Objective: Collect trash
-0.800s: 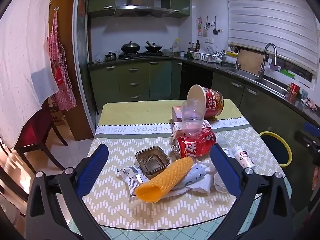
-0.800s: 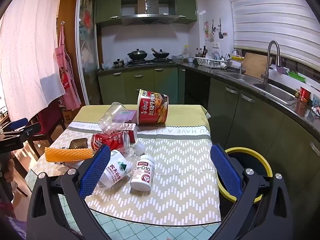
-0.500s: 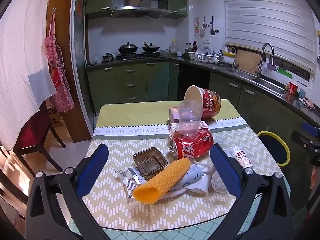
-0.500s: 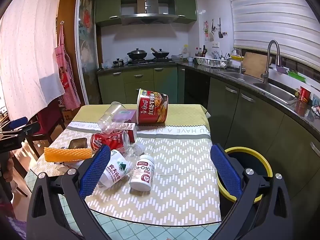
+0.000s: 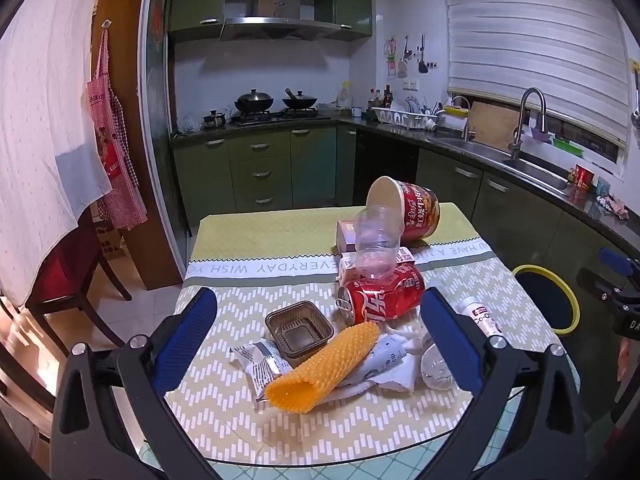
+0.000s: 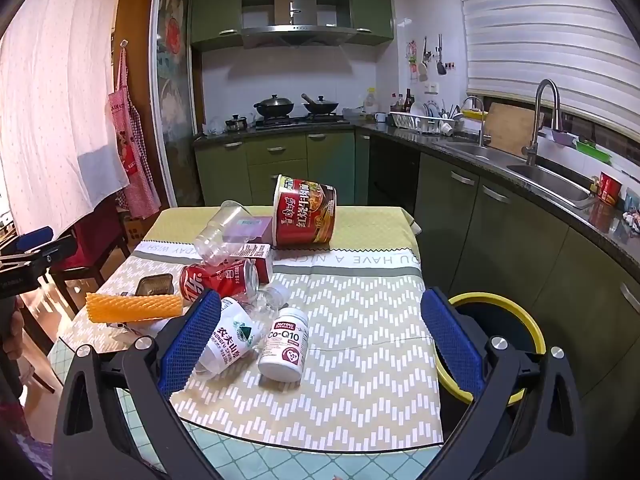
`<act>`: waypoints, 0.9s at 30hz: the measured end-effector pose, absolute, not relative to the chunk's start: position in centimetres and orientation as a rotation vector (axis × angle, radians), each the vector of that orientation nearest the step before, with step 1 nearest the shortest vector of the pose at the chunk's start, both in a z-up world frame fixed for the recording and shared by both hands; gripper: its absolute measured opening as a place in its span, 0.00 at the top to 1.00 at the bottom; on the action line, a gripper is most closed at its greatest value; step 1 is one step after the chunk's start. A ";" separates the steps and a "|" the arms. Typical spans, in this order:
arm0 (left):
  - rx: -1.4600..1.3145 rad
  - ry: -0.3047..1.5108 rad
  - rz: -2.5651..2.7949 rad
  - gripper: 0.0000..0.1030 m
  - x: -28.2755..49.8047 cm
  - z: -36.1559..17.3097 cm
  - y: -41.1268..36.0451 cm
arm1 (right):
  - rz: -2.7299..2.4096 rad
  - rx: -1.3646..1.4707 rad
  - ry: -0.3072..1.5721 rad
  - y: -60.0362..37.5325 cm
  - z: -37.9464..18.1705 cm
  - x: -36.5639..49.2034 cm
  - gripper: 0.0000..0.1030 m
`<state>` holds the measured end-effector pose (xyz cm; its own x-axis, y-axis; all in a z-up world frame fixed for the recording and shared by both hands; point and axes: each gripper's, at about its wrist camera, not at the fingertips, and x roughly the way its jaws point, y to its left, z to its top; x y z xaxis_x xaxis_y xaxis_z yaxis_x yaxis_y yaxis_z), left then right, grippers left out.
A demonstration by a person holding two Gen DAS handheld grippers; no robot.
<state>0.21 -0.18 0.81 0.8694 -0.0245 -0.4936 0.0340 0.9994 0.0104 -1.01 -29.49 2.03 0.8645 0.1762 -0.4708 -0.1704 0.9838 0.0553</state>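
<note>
Trash lies piled on the table [image 5: 240,272]: an orange foam sleeve [image 5: 324,364], a brown plastic tray [image 5: 299,329], a snack wrapper [image 5: 260,362], a red cola can [image 5: 382,298], a clear cup [image 5: 378,242] and a red noodle tub [image 5: 412,210]. My left gripper [image 5: 318,340] hangs open above the near edge, nothing between its fingers. In the right wrist view a white Co-Q10 bottle [image 6: 285,344] and a crushed water bottle [image 6: 230,340] lie ahead of my open right gripper [image 6: 320,340]. The yellow-rimmed bin [image 6: 500,336] stands on the floor to the table's right.
Green kitchen cabinets [image 5: 260,172] and a counter with a sink [image 6: 540,168] run behind and along the right. A dark red chair [image 5: 72,264] stands left of the table. A curtain [image 5: 36,120] and a red apron [image 5: 116,152] hang at the left.
Both grippers stay open and nearly still; the left view has shifted only slightly. Nothing on the table has moved.
</note>
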 end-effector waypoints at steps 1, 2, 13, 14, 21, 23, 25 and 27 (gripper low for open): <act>0.017 0.517 -0.031 0.06 0.2 0.8 -0.2 | 0.182 0.012 0.495 -29.5 2.0 -1.0 0.04; 0.018 0.517 -0.032 0.06 0.2 0.8 -0.1 | 0.182 0.012 0.495 -29.7 2.1 -1.0 0.04; 0.027 0.517 -0.032 0.06 0.7 1.4 0.0 | 0.179 0.014 0.499 -29.6 2.0 -1.0 0.04; 0.027 0.517 -0.032 0.06 0.7 1.5 0.1 | 0.179 0.014 0.499 -29.6 2.0 -1.0 0.04; 0.029 0.518 -0.040 0.06 0.4 1.1 -0.6 | 0.178 0.014 0.501 -29.5 1.9 -1.0 0.04; 0.030 0.519 -0.042 0.06 0.4 1.2 -0.7 | 0.179 0.014 0.502 -29.5 1.8 -0.9 0.04; 0.031 0.520 -0.043 0.06 0.4 1.3 -0.7 | 0.179 0.015 0.503 -29.5 1.8 -0.9 0.04; 0.031 0.523 -0.043 0.06 0.4 0.5 -0.9 | 0.180 0.016 0.503 -29.5 1.7 -0.9 0.04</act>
